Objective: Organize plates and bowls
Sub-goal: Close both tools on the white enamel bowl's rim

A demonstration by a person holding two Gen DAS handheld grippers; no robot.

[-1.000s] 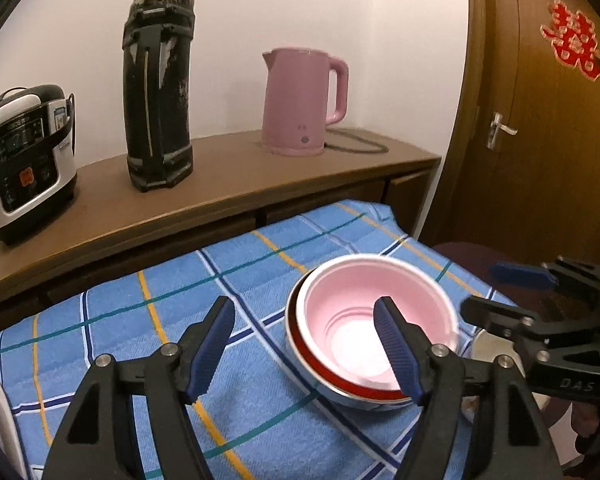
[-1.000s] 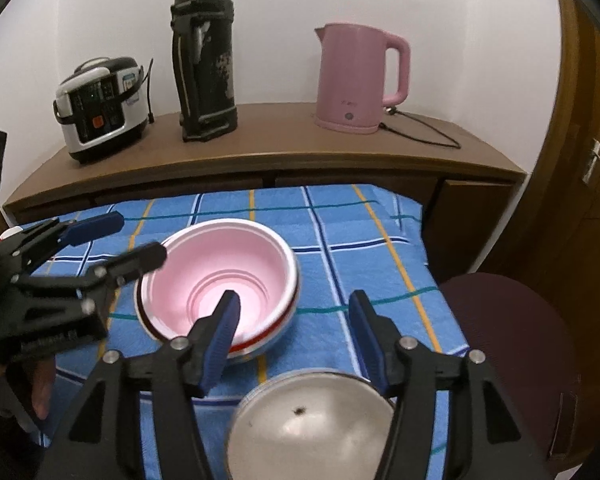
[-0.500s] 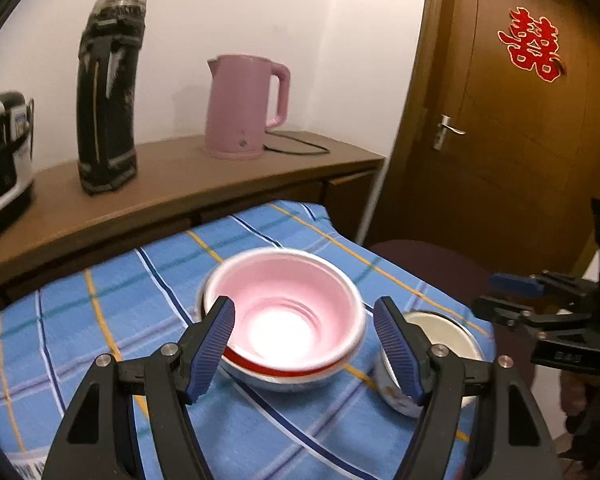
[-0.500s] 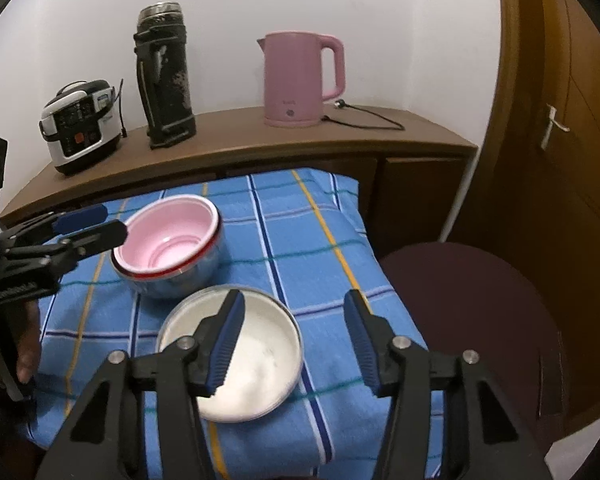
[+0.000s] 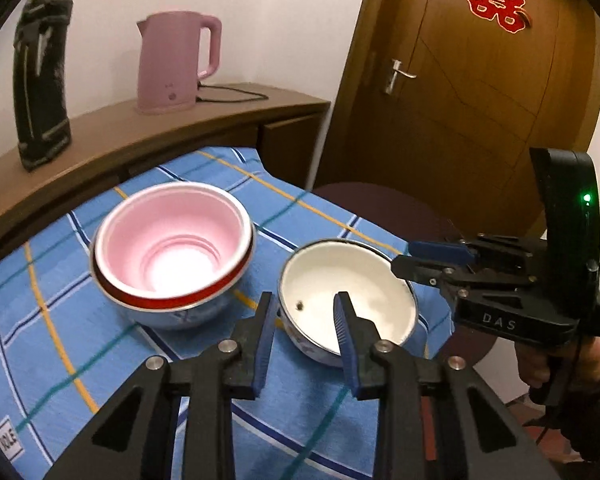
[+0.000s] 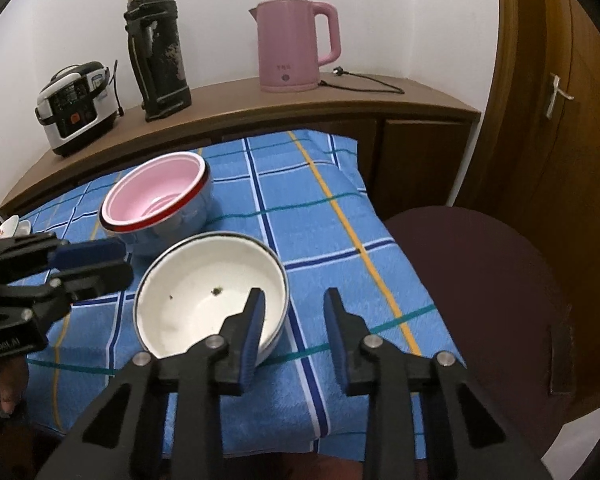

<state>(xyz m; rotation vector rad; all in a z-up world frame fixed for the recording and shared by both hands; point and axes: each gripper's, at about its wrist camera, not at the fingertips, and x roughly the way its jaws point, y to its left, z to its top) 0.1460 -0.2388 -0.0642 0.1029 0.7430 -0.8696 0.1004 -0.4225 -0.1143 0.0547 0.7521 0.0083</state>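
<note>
The white bowl (image 6: 208,296) sits on the blue checked cloth (image 6: 320,208) over the bench, just beside the pink bowl (image 6: 156,192) nested in a red-rimmed one. Both grippers flank its rim: the left gripper (image 5: 306,316) straddles the near-left edge, the right gripper (image 6: 294,312) the right edge. Both pairs of fingers have just been closing, narrowed, not visibly pinching; I judge the right is better placed.
</note>
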